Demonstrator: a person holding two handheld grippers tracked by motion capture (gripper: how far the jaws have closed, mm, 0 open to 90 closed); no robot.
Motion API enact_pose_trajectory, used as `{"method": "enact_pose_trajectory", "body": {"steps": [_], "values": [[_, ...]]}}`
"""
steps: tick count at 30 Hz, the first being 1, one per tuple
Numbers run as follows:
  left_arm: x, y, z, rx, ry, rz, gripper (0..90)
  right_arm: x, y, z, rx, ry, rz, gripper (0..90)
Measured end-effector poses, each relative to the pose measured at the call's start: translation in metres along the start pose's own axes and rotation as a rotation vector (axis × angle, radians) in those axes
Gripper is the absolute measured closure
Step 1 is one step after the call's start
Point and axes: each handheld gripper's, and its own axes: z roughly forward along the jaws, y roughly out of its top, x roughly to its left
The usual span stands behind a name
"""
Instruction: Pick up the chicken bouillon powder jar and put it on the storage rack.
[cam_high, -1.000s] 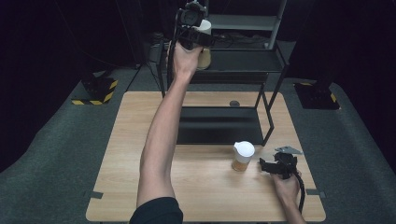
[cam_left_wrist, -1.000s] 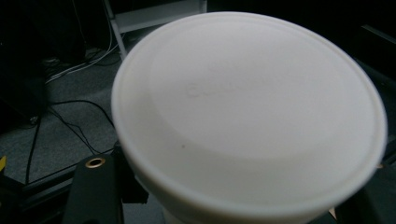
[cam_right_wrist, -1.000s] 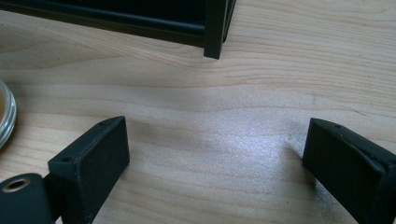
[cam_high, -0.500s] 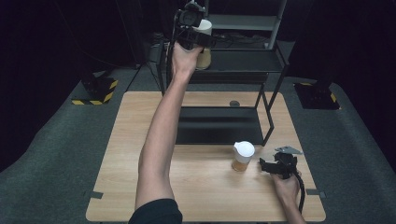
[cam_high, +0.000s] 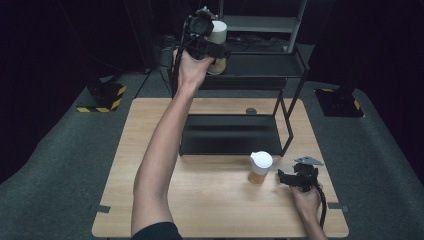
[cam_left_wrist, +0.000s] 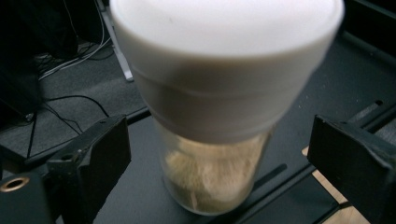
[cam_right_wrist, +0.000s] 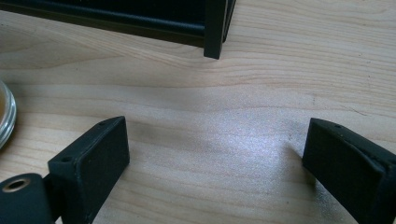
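A clear jar of tan powder with a white lid (cam_left_wrist: 219, 84) stands upright on the upper tier of a black rack (cam_high: 260, 65). My left gripper (cam_high: 220, 50) is raised to that tier. Its jaws have just been opening and now stand open on either side of the jar (cam_high: 218, 32), with gaps at both pads (cam_left_wrist: 98, 154). A second white-lidded jar (cam_high: 260, 167) stands on the wooden table (cam_high: 210, 200). My right gripper (cam_high: 287, 177) rests just right of it, open, with bare wood between its jaws (cam_right_wrist: 215, 140). That jar's rim (cam_right_wrist: 4, 116) shows at the left edge.
The rack's lower tier (cam_high: 230, 132) sits on the table's far half, and one rack leg (cam_right_wrist: 215, 37) stands just ahead of my right gripper. A small dark disc (cam_high: 251, 110) lies behind the rack. Dark floor with hazard-striped stand bases (cam_high: 102, 97) surrounds the table.
The left jaws have opened off the jar on the upper tier, and the left hand has shifted slightly. The right hand and the table jar have stayed put.
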Motion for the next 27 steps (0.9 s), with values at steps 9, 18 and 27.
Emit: {"method": "enact_pose_trajectory", "body": {"steps": [9, 18, 27], "values": [[-0.006, -0.012, -0.011, -0.008, -0.012, 0.016, 6.3, 0.0, 0.0, 0.0, 0.001, -0.002, 0.0, 6.6], [-0.008, -0.026, -0.019, -0.021, -0.008, 0.029, 6.9, 0.0, 0.0, 0.0, 0.0, -0.002, 0.001, 6.6], [-0.009, -0.041, -0.026, -0.031, -0.023, 0.047, 6.9, 0.0, 0.0, 0.0, 0.0, -0.002, 0.001, 6.6]]}}
